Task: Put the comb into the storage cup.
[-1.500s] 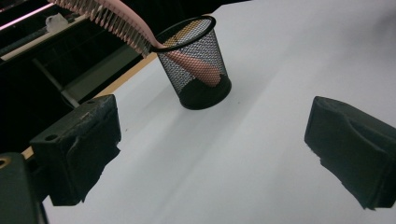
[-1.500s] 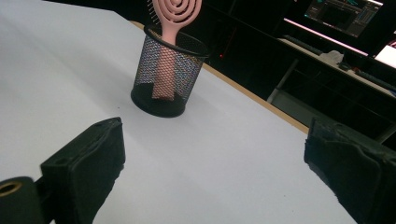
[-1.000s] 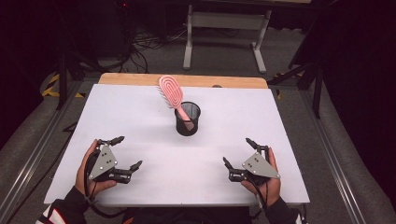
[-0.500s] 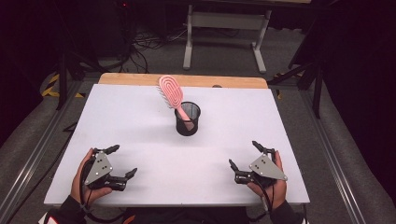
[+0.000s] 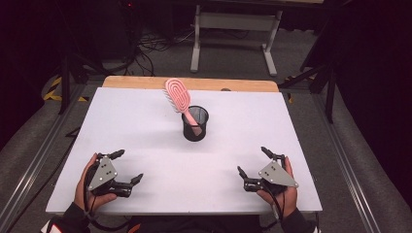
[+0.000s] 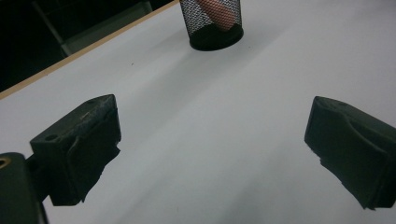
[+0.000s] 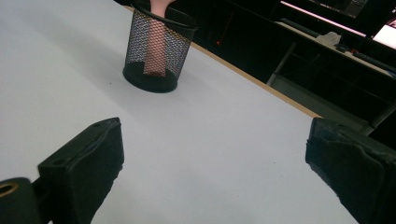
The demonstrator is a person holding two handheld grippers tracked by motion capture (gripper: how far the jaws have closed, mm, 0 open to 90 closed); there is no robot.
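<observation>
A black mesh cup (image 5: 195, 124) stands upright near the middle of the white table (image 5: 145, 121). A pink hairbrush (image 5: 178, 97) leans in it, handle down, head tilted up and to the left. The cup (image 6: 214, 21) shows at the top of the left gripper view, and the cup (image 7: 156, 49) with the pink handle (image 7: 154, 51) inside shows in the right gripper view. My left gripper (image 5: 127, 166) is open and empty near the front left edge. Open and empty too, my right gripper (image 5: 252, 160) sits near the front right edge.
A wooden strip (image 5: 194, 83) runs along the table's far edge. Beyond it stands a grey metal frame (image 5: 233, 24) on the floor, with cables (image 5: 150, 41) to its left. Metal rails (image 5: 34, 155) flank the table on both sides.
Both hands have drawn back toward the table's front edge, the left gripper more to the left and the right one to the right. Cup and brush have not moved.
</observation>
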